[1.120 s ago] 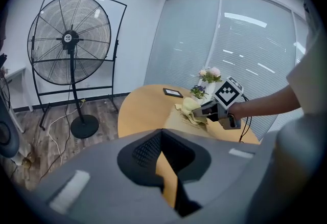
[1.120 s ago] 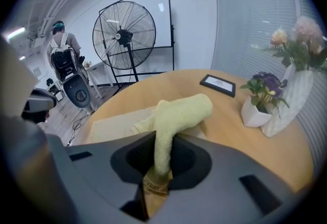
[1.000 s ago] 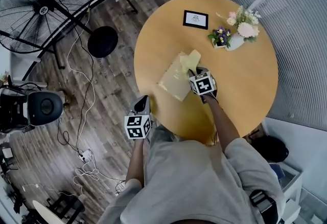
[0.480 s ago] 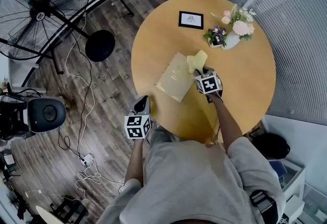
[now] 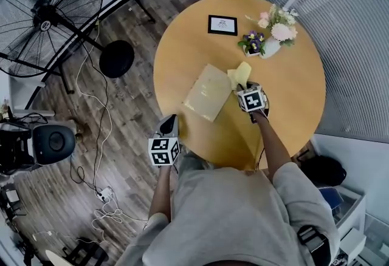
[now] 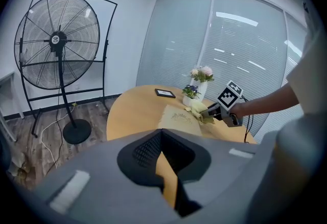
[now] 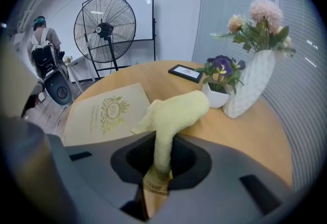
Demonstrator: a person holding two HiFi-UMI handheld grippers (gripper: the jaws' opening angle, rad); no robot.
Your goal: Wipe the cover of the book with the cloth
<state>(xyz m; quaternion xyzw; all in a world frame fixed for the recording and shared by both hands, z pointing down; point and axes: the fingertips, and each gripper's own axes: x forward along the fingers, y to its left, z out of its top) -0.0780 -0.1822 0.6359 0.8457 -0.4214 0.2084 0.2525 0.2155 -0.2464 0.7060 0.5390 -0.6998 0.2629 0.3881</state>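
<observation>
The flat cream book with the gold crest on its cover (image 5: 206, 92) lies near the middle of the round yellow wooden table (image 5: 285, 95), tipped at a slant, and nothing is on top of it now. A second ago the soft pale yellow cloth (image 5: 239, 74) was lying over the book's far right corner. Since then it has slid off to the right. It now sits just beside that corner, more over the bare table than over the cover. I cannot tell if its edge still touches the book. The right gripper (image 5: 244, 85) has moved that way too, and its jaws are pinched tight on one end of the cloth. The rest of the cloth flops forward toward the small white pot of purple flowers (image 5: 252, 45). To me that looks like the end of one wipe, running off the side of the cover. If the whole cover is to be cleaned, I think the cloth has to come back onto the book for another pass, because right now it is rubbing almost none of it. The left gripper (image 5: 171, 120) has stayed at the near edge of the table, well apart from the book. Its jaws are closed together with nothing in them.
</observation>
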